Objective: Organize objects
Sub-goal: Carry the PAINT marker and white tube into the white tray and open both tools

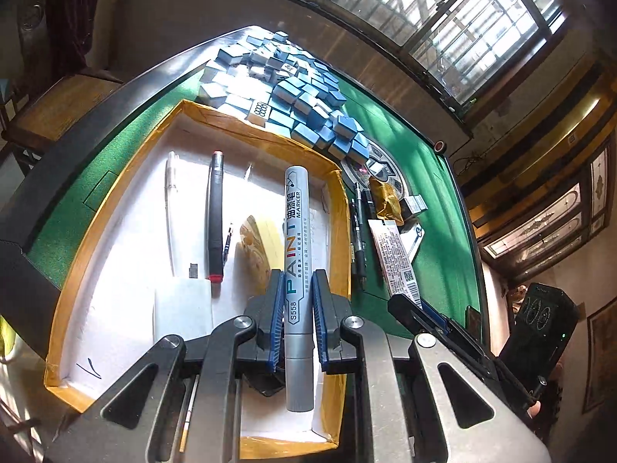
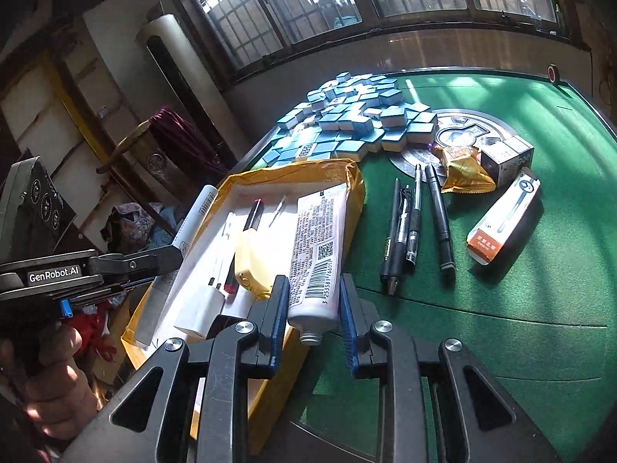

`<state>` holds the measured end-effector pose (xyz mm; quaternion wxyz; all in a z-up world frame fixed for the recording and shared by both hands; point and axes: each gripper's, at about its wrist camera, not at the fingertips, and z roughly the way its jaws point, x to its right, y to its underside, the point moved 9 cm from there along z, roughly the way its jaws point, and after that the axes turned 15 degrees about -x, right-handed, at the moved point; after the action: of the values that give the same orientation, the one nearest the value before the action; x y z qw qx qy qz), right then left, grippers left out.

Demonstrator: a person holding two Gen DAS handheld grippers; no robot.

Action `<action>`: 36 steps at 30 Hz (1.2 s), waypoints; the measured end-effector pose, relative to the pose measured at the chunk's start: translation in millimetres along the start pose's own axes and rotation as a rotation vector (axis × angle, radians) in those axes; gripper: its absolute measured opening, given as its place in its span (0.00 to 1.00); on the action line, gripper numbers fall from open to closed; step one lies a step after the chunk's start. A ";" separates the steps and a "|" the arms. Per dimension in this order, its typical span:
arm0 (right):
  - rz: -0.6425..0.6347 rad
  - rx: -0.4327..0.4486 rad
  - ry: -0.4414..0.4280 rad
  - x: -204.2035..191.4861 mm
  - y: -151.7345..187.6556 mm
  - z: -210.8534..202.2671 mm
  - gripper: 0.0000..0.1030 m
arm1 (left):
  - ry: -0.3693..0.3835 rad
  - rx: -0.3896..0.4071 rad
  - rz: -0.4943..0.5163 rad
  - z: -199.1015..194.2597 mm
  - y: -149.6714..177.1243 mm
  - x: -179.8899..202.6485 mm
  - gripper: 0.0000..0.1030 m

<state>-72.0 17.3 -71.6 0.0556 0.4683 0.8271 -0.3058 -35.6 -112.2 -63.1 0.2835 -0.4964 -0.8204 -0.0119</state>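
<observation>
Silver paint marker clenched in the left claw, white tube in the right claw, both above the yellow-rimmed tray, apparently awaiting lowering and release.

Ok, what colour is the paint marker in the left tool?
Silver-grey paint marker, with multicoloured "PAINT" lettering; the left wrist view shows it best.

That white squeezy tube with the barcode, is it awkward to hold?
Probably somewhat. The white plastic tube looks soft, so the right gripper may dent it. Its glossy skin might slip. The flat crimped end suggests it won't roll far.
</observation>
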 end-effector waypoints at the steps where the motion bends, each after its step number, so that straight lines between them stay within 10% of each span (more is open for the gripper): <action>1: -0.005 -0.003 -0.001 -2.7 -2.8 2.8 0.22 | -0.002 0.000 -0.011 0.1 -3.4 -6.2 0.12; 36: -0.015 -0.178 -0.030 -16.3 -49.5 93.9 0.22 | -0.113 -0.121 -0.133 61.8 -72.7 -93.7 0.12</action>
<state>-121.3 -65.7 -118.7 0.1069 0.4508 0.8535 -0.2385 -90.9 -206.2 -140.6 0.2050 -0.4570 -0.8639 -0.0522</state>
